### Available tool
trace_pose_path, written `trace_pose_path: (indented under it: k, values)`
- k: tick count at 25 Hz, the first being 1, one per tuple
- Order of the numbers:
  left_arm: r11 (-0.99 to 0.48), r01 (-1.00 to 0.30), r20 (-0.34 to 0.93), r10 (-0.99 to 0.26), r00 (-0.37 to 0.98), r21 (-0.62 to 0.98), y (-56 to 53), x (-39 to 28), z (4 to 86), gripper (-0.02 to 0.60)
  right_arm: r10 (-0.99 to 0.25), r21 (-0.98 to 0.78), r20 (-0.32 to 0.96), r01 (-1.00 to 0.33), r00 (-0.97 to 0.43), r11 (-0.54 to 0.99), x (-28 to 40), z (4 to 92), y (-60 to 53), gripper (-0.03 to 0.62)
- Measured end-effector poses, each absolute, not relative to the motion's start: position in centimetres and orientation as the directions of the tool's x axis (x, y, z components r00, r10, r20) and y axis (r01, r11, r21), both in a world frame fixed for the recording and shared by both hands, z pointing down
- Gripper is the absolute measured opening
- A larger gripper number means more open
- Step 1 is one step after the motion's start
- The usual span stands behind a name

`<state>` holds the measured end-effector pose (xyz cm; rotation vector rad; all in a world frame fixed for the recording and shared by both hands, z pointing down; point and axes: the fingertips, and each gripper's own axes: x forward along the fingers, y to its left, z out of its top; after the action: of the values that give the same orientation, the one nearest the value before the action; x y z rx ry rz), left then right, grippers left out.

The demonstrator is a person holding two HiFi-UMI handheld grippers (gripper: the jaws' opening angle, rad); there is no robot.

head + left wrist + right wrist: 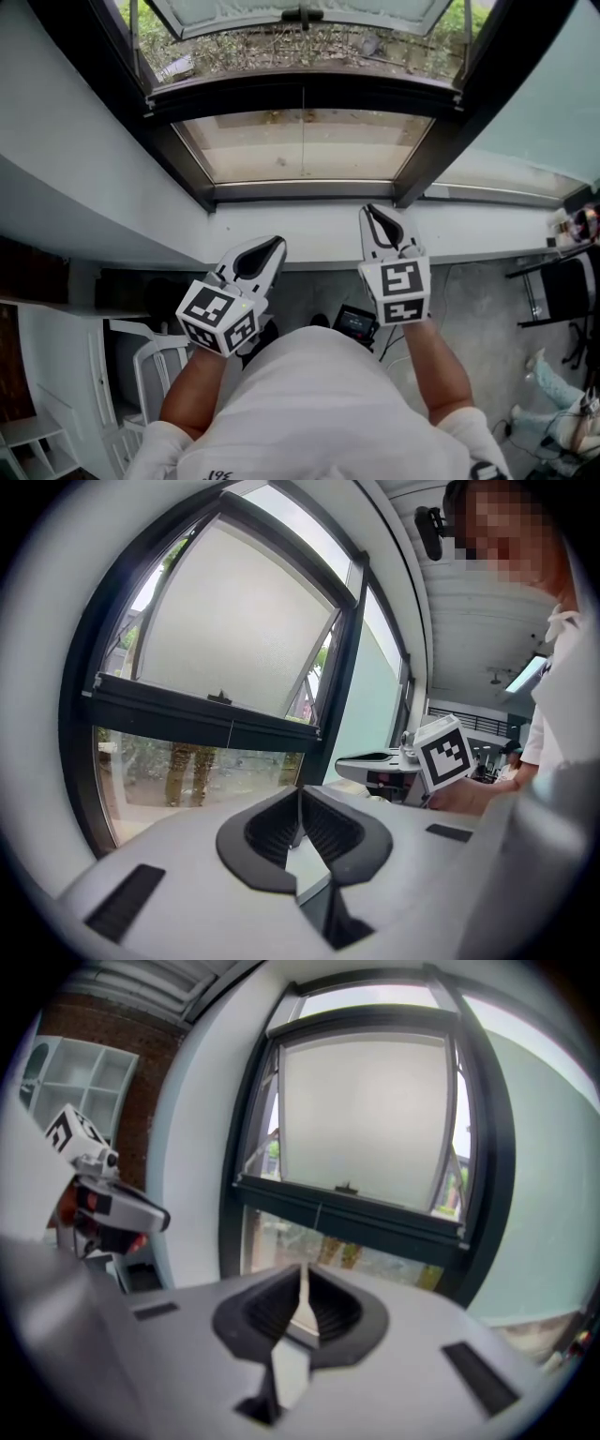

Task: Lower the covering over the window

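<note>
covering: not over lower pane point(244, 145), trees show; upper pane point(375, 1110) white, blind or frosted unclear | cord point(303, 131) hangs mid-pane | left gripper point(277, 243) at 7 o'clock, right gripper point(371, 210) at 5 o'clock of cord; fingers closed, empty, aimed at the window, likely for the cord

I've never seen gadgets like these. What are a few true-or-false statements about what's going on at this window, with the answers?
1. The left gripper and the right gripper are both shut and hold nothing. True.
2. The left gripper grips the thin cord at the window's middle. False: it is held short of the window, apart from the cord.
3. The window frame is white. False: it is dark.
4. Greenery shows through the lower pane. True.
</note>
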<state>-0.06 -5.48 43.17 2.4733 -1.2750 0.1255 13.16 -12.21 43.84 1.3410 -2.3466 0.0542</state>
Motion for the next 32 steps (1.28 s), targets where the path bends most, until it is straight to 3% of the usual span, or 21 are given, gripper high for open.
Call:
trace_pose_path:
  k: [14, 32]
  values:
    - [-0.557, -0.795, 0.233, -0.762, 0.604, 0.24, -5.0, -4.8, 42.2, 0.031, -0.833, 0.178, 0.363, -0.846, -0.418, 0.502, 8.6, 42.9, -11.2, 0.037]
    - [-0.574, -0.783, 0.227, -0.751, 0.62, 0.238, -3.8, -5.3, 42.0, 0.029, -0.835, 0.186, 0.352, -0.842, -0.424, 0.506, 7.4, 42.0, -9.6, 0.023]
